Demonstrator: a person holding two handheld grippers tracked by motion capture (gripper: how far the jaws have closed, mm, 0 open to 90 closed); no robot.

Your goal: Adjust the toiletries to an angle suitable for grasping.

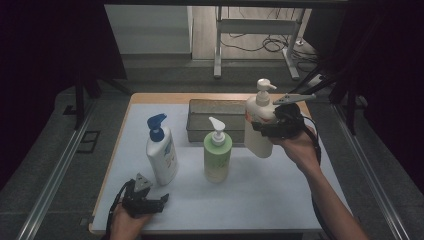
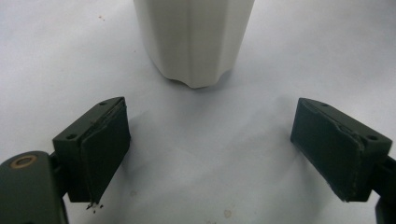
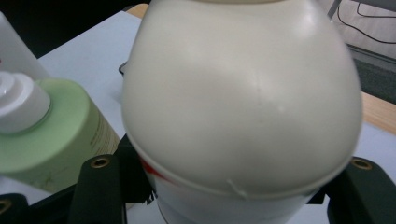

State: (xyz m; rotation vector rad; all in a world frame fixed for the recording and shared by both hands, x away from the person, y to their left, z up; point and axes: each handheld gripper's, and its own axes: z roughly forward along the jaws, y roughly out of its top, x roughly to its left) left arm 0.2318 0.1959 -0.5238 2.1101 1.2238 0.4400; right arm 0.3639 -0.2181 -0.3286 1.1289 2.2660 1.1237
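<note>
A cream pump bottle (image 1: 257, 137) leans slightly at the right of the table, just in front of the grey tray's right end. My right gripper (image 1: 266, 128) is shut on its body from the right side. In the right gripper view the cream bottle (image 3: 243, 102) bulges between the two black jaws of the right gripper (image 3: 231, 186). My left gripper (image 1: 162, 201) rests low near the front left edge, open. In the left gripper view the left gripper (image 2: 215, 149) has nothing between its pads, and the base of a white bottle (image 2: 194, 42) stands just ahead.
A white bottle with a blue pump (image 1: 161, 152) stands left of centre. A green pump bottle (image 1: 217, 155) stands mid-table, close to the cream one, and the green bottle (image 3: 56, 135) shows in the right gripper view. A grey metal tray (image 1: 200, 131) sits at the back. White mat (image 1: 260, 195) covers the tabletop.
</note>
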